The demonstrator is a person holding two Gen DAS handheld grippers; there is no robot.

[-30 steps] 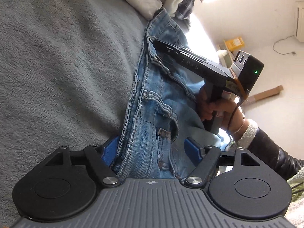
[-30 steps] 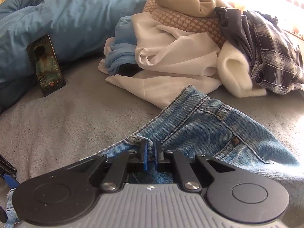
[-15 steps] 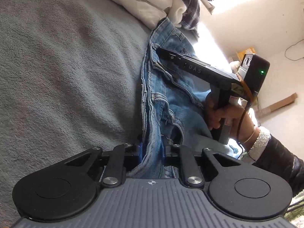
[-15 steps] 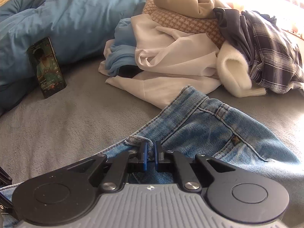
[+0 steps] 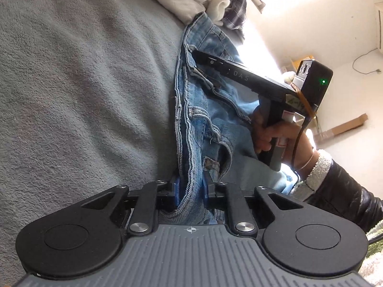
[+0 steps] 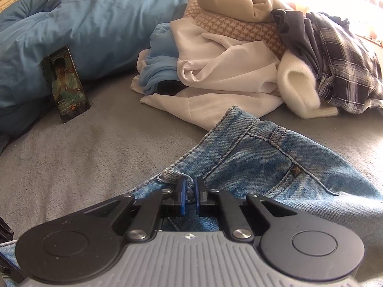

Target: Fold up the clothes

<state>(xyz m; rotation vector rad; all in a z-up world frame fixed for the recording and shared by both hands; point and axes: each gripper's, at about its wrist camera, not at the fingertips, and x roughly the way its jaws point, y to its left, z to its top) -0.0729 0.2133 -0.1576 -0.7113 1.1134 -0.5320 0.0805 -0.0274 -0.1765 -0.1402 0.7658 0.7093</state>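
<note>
A pair of light blue jeans point(image 5: 203, 110) lies on a grey blanket point(image 5: 83, 95). My left gripper point(image 5: 190, 189) is shut on the jeans' waistband edge, denim bunched between its blue pads. My right gripper point(image 6: 189, 196) is shut on a belt loop at the waistband of the jeans point(image 6: 263, 157). In the left wrist view the right gripper's body point(image 5: 251, 79) reaches over the jeans, held by a hand point(image 5: 275, 134) in a black sleeve.
A pile of unfolded clothes point(image 6: 239, 59) lies behind the jeans: white, beige, light blue and plaid pieces. A phone point(image 6: 65, 83) leans upright against a blue duvet point(image 6: 83, 24) at the left. A cream wall point(image 5: 323, 24) and boxes stand beyond the bed.
My left gripper has closed from wide open onto the jeans' waistband edge. The right gripper has stayed shut on the belt loop, and the jeans shifted slightly.
</note>
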